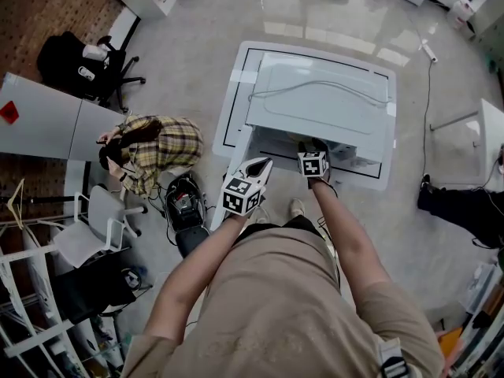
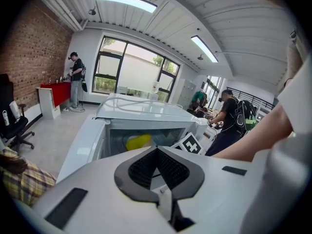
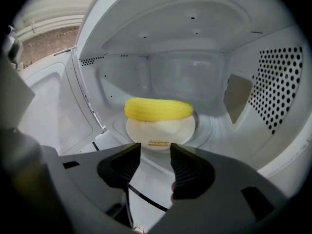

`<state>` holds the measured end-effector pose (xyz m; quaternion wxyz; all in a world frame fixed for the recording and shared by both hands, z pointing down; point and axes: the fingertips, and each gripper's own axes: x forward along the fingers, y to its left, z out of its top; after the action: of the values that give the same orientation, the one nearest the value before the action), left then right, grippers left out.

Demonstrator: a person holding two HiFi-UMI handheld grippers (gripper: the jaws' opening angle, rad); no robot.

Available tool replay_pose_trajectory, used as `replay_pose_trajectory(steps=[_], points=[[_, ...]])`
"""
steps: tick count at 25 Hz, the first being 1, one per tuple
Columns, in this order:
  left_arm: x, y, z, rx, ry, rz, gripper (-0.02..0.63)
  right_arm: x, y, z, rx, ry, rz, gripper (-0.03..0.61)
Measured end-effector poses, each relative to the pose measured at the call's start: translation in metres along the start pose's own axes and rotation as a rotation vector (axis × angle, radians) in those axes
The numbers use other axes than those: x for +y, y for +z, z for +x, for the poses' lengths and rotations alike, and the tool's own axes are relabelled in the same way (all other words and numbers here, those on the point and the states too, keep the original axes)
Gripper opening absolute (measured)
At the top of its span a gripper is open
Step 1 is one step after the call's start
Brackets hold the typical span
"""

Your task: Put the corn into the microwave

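The corn [image 3: 158, 109] lies on its side on a pale plate [image 3: 161, 130] inside the microwave [image 3: 195, 48], at the middle of its floor. At the microwave's opening, the right hand-held gripper [image 3: 155, 152] has its jaws apart, holding and touching nothing. Outside the microwave, the left hand-held gripper [image 2: 157, 152] has its jaws together, with nothing between them.

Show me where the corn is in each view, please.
Head view: not visible; the microwave is seen from above.
Left gripper view: the corn lies at centre, inside the open microwave.
Right gripper view: corn at centre, on a pale plate.
Shared landmark: the microwave.
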<state>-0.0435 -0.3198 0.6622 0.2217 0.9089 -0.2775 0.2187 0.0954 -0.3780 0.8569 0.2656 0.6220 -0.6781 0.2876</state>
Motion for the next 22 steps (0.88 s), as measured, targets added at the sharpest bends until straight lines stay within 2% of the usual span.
replay_pose_trajectory(steps=[6,15,22], points=[[-0.006,0.002,-0.003,-0.009,-0.009,0.001,0.005,-0.005,0.004,-0.007,-0.002,0.005,-0.010,0.183],[-0.013,0.009,-0.010,-0.044,-0.051,0.009,0.005,0.015,0.003,-0.073,-0.100,0.082,0.013,0.183],[-0.020,0.047,-0.045,-0.188,-0.110,-0.035,0.005,0.034,0.034,-0.169,-0.248,0.120,0.115,0.183]])
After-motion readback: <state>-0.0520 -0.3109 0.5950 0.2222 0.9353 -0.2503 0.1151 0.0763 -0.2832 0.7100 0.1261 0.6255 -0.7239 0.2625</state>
